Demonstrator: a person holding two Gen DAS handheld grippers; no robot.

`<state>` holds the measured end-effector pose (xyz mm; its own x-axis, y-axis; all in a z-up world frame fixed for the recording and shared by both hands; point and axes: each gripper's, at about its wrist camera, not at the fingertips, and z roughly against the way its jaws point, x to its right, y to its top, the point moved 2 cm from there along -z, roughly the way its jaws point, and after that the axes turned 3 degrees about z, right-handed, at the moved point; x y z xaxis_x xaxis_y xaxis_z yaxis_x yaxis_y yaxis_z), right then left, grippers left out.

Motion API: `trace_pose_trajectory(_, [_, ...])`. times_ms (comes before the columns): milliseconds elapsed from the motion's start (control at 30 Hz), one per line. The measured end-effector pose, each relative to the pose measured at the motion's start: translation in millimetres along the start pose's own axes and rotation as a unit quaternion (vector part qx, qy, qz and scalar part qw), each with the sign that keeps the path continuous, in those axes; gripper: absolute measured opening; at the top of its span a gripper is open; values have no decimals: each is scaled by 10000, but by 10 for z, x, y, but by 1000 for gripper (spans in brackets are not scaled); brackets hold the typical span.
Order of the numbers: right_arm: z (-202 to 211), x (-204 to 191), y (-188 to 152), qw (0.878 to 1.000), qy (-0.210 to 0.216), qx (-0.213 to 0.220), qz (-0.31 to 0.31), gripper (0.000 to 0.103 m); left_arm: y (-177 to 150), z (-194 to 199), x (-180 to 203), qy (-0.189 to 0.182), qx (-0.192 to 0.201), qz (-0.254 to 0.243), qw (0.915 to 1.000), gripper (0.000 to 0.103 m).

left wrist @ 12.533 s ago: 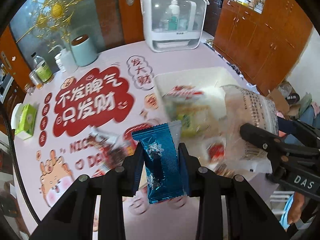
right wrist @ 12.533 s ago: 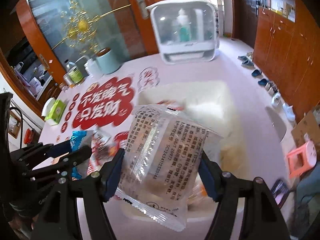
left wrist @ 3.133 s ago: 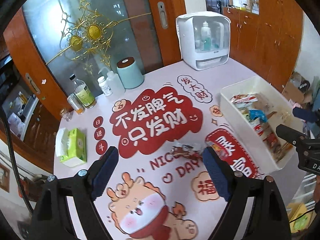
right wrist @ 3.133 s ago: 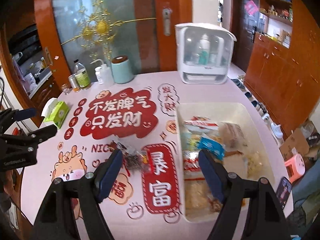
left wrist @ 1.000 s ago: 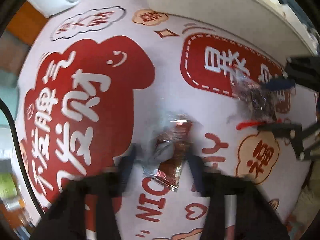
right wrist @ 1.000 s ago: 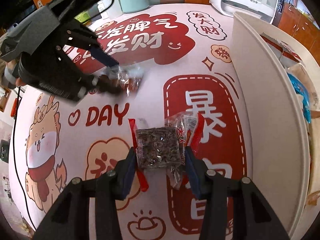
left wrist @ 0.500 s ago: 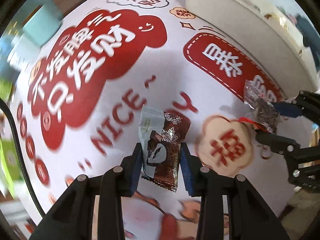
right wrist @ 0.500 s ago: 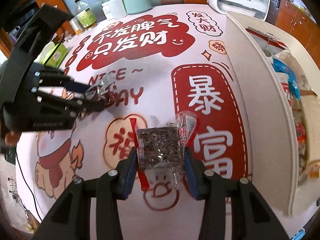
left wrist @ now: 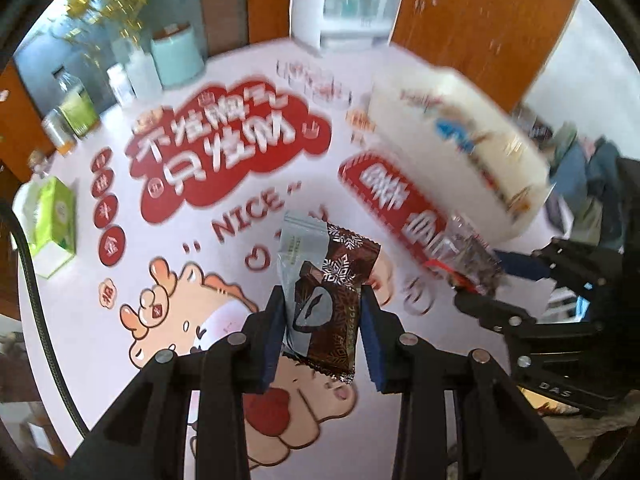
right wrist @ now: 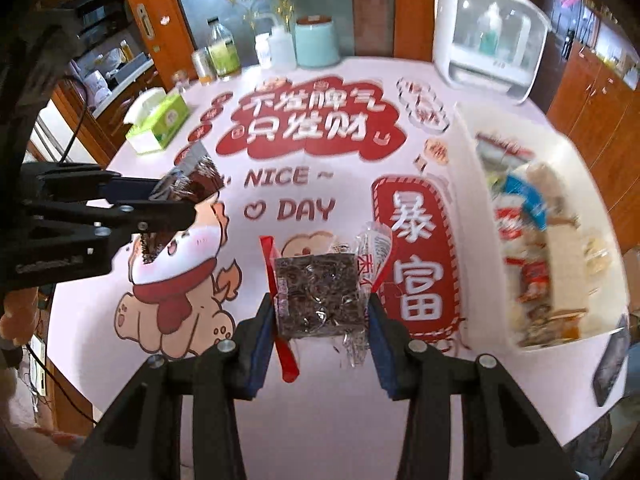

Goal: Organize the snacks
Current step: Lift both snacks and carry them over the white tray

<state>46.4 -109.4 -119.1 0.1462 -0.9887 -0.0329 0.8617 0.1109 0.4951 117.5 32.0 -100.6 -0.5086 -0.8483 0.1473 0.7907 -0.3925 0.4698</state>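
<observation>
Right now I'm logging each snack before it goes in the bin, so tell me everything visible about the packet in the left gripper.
The brown packet is a small sealed pillow wrapper, glossy like foil, dark brown with white snowflake marks, a silvery-grey panel along one side and crimped ends. It stands roughly upright, tilted slightly, clamped at its sides between the blue pads of the left gripper. It hangs clear above the printed table cover; only the pads touch it.

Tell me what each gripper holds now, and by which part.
Left gripper: brown chocolate packet, by its side edges. Right gripper: clear packet of dark snack, by its sides.
</observation>
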Motion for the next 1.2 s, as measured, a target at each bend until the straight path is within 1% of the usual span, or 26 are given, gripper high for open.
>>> trace_pose_trajectory(133, [284, 137, 114, 9994, -241, 239, 0, 43, 151, 261, 159, -184, 398, 137, 9989, 33])
trace_pose_trajectory(200, [424, 293, 182, 9986, -374, 357, -94, 43, 250, 314, 291, -169, 542, 117, 9983, 33])
trace_pose_trajectory(300, [599, 560, 283, 9970, -430, 604, -216, 43, 386, 348, 532, -115, 701, 94, 9974, 33])
trace_pose_trajectory(367, [699, 732, 337, 9960, -406, 755, -244, 43, 486, 338, 719, -81, 763, 106, 9970, 33])
trace_pose_trajectory(433, [784, 966, 396, 9948, -351, 915, -269, 43, 594, 292, 896, 39, 820, 171, 9965, 33])
trace_pose_trajectory(567, [887, 1509, 511, 9929, -50, 1163, -245, 43, 826, 121, 1354, 380, 851, 351, 9950, 33])
trace_pose_trajectory(633, [873, 1757, 559, 9931, 71, 1164, -160, 43, 954, 11, 1654, 542, 856, 514, 9935, 33])
trace_pose_trajectory(700, [835, 2038, 607, 9939, 139, 1096, 17, 43, 1054, -79, 1901, 600, 894, 701, 9917, 33])
trace_pose_trajectory(833, [788, 2444, 679, 9946, 169, 993, 246, 44, 1195, -253, 2291, 758, 922, 989, 9879, 34])
trace_pose_trajectory(967, [765, 2791, 793, 9940, 294, 1041, 173, 44, 1285, -411, 2541, 968, 849, 1163, 9848, 34])
trace_pose_trajectory(1200, [674, 3125, 1051, 9915, 617, 1143, 15, 44, 1409, -567, 2721, 1374, 819, 1316, 9783, 34])
